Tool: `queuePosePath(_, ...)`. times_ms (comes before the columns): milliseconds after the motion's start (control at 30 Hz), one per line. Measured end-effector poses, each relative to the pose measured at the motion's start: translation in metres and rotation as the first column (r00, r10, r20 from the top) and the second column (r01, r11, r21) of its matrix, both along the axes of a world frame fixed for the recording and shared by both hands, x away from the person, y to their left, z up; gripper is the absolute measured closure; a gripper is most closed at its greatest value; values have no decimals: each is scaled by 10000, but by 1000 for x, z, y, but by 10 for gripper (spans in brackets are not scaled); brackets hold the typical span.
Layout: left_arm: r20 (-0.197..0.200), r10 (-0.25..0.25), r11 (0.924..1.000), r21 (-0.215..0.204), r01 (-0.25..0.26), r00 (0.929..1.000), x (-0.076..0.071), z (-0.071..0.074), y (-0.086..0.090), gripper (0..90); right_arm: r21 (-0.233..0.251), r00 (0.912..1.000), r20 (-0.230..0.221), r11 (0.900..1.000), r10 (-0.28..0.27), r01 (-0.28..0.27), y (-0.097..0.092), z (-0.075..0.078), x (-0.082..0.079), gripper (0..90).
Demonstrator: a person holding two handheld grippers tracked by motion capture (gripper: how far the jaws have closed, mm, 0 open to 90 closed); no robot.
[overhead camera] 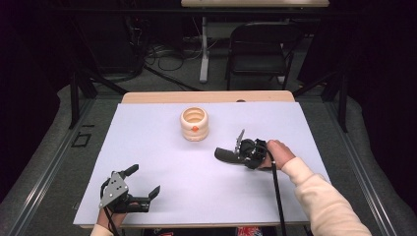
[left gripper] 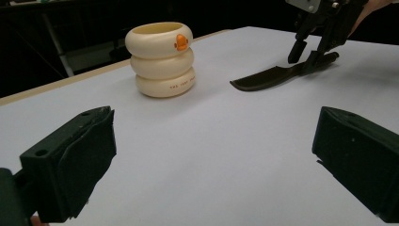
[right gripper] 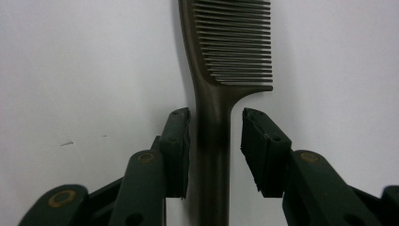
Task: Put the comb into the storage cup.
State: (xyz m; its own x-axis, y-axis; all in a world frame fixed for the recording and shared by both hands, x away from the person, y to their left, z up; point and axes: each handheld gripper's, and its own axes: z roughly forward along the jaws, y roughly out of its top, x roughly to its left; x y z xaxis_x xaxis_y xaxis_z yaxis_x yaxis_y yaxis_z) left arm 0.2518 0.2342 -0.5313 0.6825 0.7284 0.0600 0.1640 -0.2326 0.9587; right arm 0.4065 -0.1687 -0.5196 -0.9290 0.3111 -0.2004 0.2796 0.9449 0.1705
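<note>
Right tongs (right gripper: 214,141) straddled the comb's (right gripper: 221,61) handle, jaws narrow but not yet pressing, a sliver of gap on the one side. Its long axis ran straight along the tongs, teeth end pointing away. On the white tabletop (overhead camera: 162,147) the comb lay right of the cup (overhead camera: 194,124) (cream, ringed). Left tongs (overhead camera: 142,182) sat wide and empty, much farther off.

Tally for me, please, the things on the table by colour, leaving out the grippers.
Black: 1, the comb
Cream: 1, the ringed cup
Total: 2
</note>
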Motion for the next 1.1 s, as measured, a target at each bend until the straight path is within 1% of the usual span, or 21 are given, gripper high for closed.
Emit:
queuePosePath(67, -14, 5, 10000, 4, -5, 10000, 0, 0, 0, 1, -166, 9999, -149, 9999, -20, 17, 2, -1, 2, 636)
queuePosePath(167, -38, -12, 10000, 40, 12, 10000, 0, 0, -1, 1, -369, 9998, -191, 9993, 12, -19, 4, -4, 5, 661)
queuePosePath(200, -43, -27, 10000, 69, 27, 10000, 0, 0, -1, 1, -446, 9997, -248, 9990, -70, 59, 5, -4, 5, 668)
queuePosePath(267, -20, -40, 10000, 84, 40, 10000, 0, 0, -1, 1, -557, 9994, -355, 9984, -56, 36, 6, -6, 6, 682)
queuePosePath(333, -40, -66, 9999, 80, 66, 10000, 0, 0, -1, 1, -617, 9992, -403, 9981, 1, -26, 7, -7, 7, 697)
queuePosePath(367, -51, -59, 10000, 74, 59, 10000, 0, -1, -1, 1, -686, 9987, -498, 9976, -88, 54, 8, -6, 7, 706)
queuePosePath(433, -27, -56, 9999, 108, 56, 10000, 0, 0, -1, 1, -636, 9987, -511, 9980, -68, 36, 8, -7, 8, 711)
queuePosePath(567, -42, -49, 10000, 85, 49, 10000, 0, 0, -1, 1, -793, 9982, -587, 9968, -80, 34, 9, -6, 8, 720)
queuePosePath(600, -37, -54, 9999, 88, 54, 10000, 0, 0, -1, 1, -669, 9989, -470, 9978, -37, 5, 9, -6, 8, 720)
queuePosePath(667, -40, -45, 10000, 72, 46, 10000, 0, -1, -1, 1, -681, 9987, -509, 9977, -75, 40, 8, -5, 7, 722)
queuePosePath(700, -40, -43, 10000, 63, 43, 10000, 0, -1, -1, 1, -564, 9990, -432, 9984, -117, 92, 8, -5, 7, 722)
queuePosePath(767, -22, -42, 10000, 83, 42, 10000, 0, 0, -1, 1, -471, 9993, -373, 9989, -42, 24, 6, -4, 7, 722)
queuePosePath(833, -40, -59, 10000, 60, 59, 10000, 0, -1, -1, 1, -391, 9994, -317, 9992, -126, 114, 6, -2, 5, 722)
queuePosePath(900, -33, -46, 10000, 56, 46, 10000, 0, 0, -1, 2, -292, 9995, -264, 9995, -152, 145, 4, 1, 3, 723)
queuePosePath(933, -33, -55, 10000, 60, 56, 10000, 0, -1, -1, 1, -227, 9996, -193, 9995, -224, 220, 4, 2, 2, 723)
queuePosePath(1033, -43, -7, 10000, 82, 7, 10000, 1, -1, -1, 1, -88, 9998, -8, 9998, -204, 204, 1, 6, 0, 723)
queuePosePath(1100, -33, -11, 10000, 68, 12, 10000, 0, 0, -1, 2, -6, 9995, 59, 9995, -307, 307, -1, 10, -1, 723)
